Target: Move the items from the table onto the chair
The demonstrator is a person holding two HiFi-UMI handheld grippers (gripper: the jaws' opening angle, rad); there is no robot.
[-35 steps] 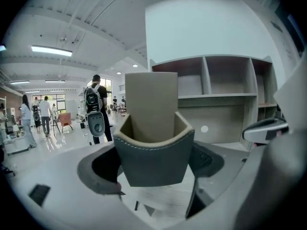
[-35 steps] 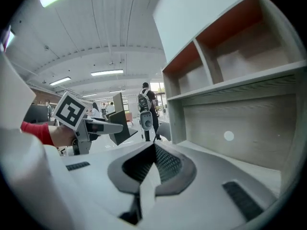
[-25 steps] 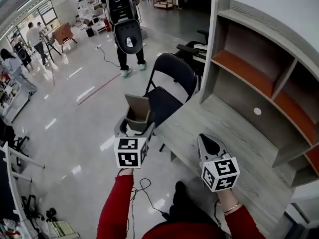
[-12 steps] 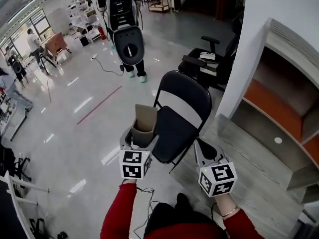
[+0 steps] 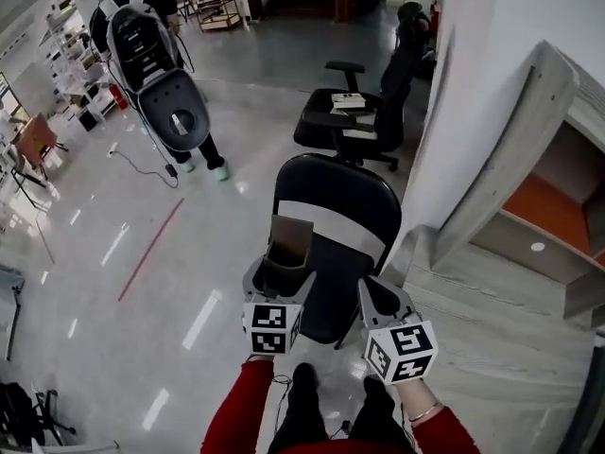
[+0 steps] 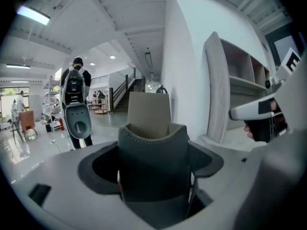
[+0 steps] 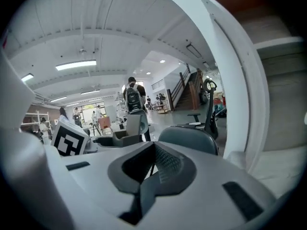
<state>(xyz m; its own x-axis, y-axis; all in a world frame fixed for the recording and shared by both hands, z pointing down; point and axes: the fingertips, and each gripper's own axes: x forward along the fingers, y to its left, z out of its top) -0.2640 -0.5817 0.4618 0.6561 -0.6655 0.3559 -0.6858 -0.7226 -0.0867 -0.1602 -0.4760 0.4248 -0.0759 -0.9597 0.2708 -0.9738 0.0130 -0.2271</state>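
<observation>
**Both grippers before the folding chair**

The left gripper point(image 5: 281, 278) is clamped wide on a grey felt holder point(image 5: 287, 250) with a tan card standing up out of it. The holder is off the table, held over the front left edge of the black folding chair point(image 5: 333, 218). The right gripper point(image 5: 380, 294) is clenched on nothing, just beside the seat's right edge. The grey wood-grain table point(image 5: 492, 348) and an open shelf unit point(image 5: 553, 192) stand at right. A glossy grey floor point(image 5: 113, 282) runs back to an office chair point(image 5: 352, 121) and a person point(image 5: 156, 60).
</observation>
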